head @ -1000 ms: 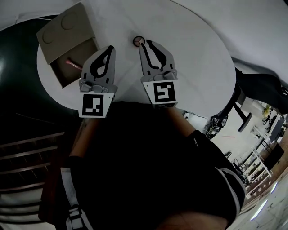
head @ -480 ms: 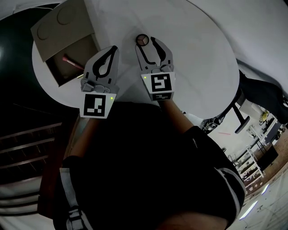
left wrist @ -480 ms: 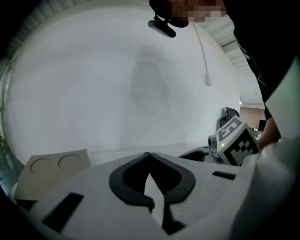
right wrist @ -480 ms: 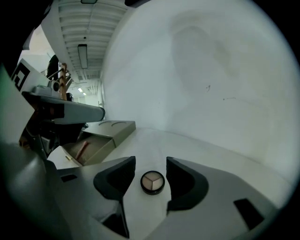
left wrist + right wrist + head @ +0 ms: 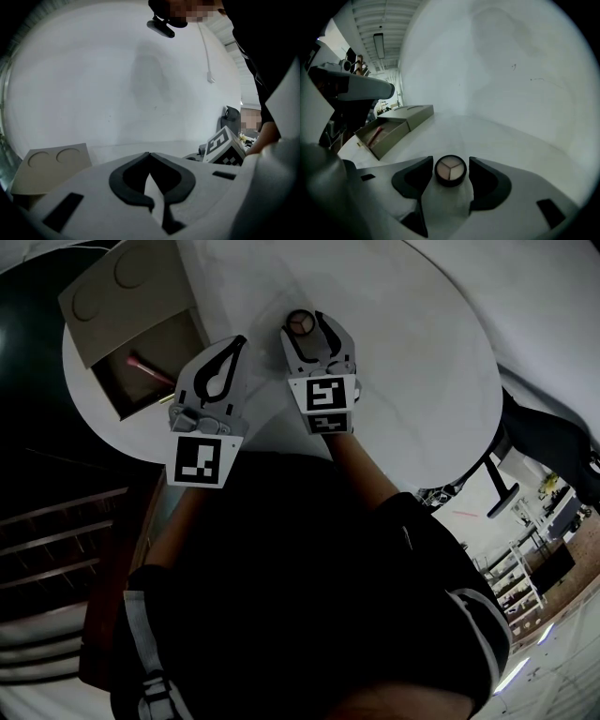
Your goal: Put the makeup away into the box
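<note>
Your right claw (image 5: 451, 161) hangs low over the round white worktop (image 5: 403, 352) and its jaws are opening, already spread wide. Between them sits the small round black compact with three beige powder wedges (image 5: 450, 169). It lies flat on the worktop, face up, with a thin gap to the dark pad on each side, so neither pad presses on it. In the head view the compact shows just at the tips of this claw, near the middle of the worktop.

Your left claw (image 5: 149, 153) is closed down narrow, the two dark tips meeting at the front with nothing between them. It hovers beside the right one, tilted down towards the worktop, and touches nothing that you can see.

The flat tan cardboard box with two round marks on its top (image 5: 131, 296) stands at the left edge of the worktop, well apart from the compact. Its drawer is pulled out towards you, and a slim pink stick (image 5: 145, 368) lies slantwise inside it. The left claw's tips sit just beside the open drawer's near corner in the head view
</note>
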Action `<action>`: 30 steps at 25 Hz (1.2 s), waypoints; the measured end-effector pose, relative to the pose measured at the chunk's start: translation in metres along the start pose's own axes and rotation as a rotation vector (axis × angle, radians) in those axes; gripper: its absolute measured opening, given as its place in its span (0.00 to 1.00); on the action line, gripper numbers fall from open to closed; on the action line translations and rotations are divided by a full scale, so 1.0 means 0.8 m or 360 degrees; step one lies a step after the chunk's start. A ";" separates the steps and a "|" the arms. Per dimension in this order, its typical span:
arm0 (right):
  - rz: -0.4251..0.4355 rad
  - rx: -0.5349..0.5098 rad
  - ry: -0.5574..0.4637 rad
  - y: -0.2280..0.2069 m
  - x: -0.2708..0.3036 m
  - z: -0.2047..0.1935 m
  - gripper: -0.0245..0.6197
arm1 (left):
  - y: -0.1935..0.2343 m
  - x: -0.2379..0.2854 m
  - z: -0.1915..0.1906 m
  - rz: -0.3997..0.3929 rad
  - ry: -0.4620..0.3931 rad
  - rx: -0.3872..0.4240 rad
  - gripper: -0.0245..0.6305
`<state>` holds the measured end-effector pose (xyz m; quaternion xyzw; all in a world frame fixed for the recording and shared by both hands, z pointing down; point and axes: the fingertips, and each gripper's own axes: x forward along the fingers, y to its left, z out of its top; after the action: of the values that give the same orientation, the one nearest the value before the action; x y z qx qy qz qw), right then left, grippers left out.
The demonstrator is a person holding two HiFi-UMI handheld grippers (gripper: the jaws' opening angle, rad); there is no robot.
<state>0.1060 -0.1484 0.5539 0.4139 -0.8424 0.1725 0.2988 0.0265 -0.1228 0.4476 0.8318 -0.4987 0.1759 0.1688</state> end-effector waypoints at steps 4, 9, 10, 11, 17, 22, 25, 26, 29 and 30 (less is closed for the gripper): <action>-0.0013 -0.0012 0.0042 0.000 0.007 -0.009 0.41 | -0.001 -0.001 0.000 0.0001 -0.0013 0.0006 0.05; -0.0070 -0.0072 0.0054 -0.002 0.012 -0.010 0.41 | 0.001 -0.009 0.003 0.0017 -0.0024 0.0005 0.05; -0.0078 -0.0081 0.0059 -0.002 0.010 -0.010 0.40 | 0.000 -0.012 0.004 0.0022 -0.0029 0.0006 0.05; -0.0081 -0.0085 0.0058 -0.002 0.009 -0.009 0.40 | 0.000 -0.015 0.005 0.0026 -0.0034 0.0008 0.05; -0.0080 -0.0098 -0.0037 0.012 -0.016 0.015 0.40 | -0.003 -0.043 0.018 0.0053 -0.0119 0.0018 0.05; -0.0104 -0.0116 -0.0133 0.022 -0.054 0.042 0.40 | -0.012 -0.068 0.033 0.0072 -0.0199 0.0045 0.05; -0.0122 -0.0123 -0.0171 0.027 -0.076 0.053 0.40 | -0.015 -0.084 0.039 0.0089 -0.0251 0.0048 0.05; -0.0130 -0.0123 -0.0189 0.029 -0.083 0.057 0.40 | -0.016 -0.089 0.042 0.0094 -0.0267 0.0050 0.05; -0.0154 -0.0125 -0.0243 0.033 -0.107 0.073 0.40 | -0.017 -0.104 0.052 0.0110 -0.0314 0.0070 0.05; -0.0161 -0.0132 -0.0262 0.035 -0.116 0.079 0.40 | -0.018 -0.109 0.056 0.0114 -0.0331 0.0080 0.05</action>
<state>0.1053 -0.1107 0.4450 0.4560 -0.8485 0.0877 0.2537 0.0067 -0.0697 0.3660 0.8313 -0.5382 0.1069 0.0887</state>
